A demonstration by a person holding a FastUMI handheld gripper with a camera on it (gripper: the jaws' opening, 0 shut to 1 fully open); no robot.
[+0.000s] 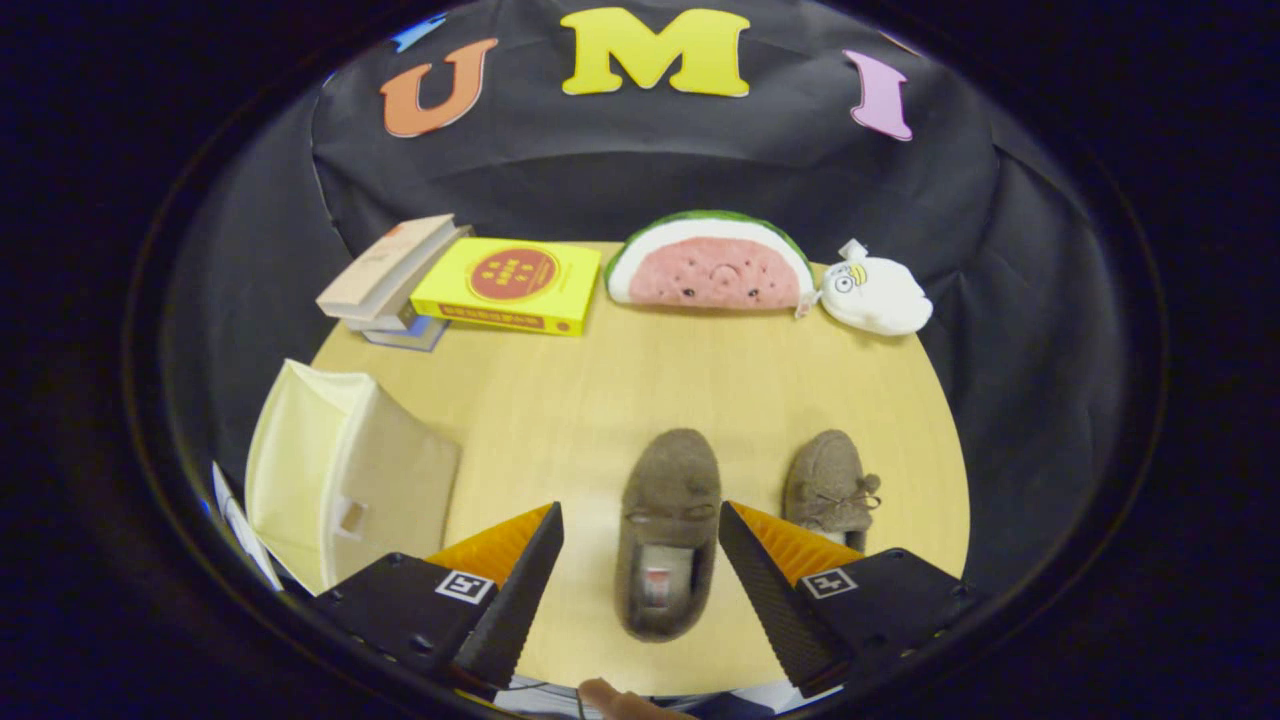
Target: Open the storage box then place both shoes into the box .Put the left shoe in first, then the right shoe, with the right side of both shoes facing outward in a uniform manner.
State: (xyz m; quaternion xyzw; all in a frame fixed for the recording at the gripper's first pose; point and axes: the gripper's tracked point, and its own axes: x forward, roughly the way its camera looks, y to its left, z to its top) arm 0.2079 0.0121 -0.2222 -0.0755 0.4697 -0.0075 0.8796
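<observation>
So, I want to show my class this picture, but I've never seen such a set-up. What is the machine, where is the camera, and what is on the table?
There is no robot here. A person carries a hand-held gripper, a tool with two fingers that pinch. The camera rides on the tool and looks forward along those fingers, so they show at the bottom, and its wide lens bends the scene into a round shape.

The fingers are spread open and hold nothing. One brown shoe lies between them without being gripped; the second brown shoe lies beside it, past one finger. On the other side stands a cream storage box. At the far edge of the wooden table are a stack of books, a yellow book, a watermelon cushion and a white plush toy.
</observation>
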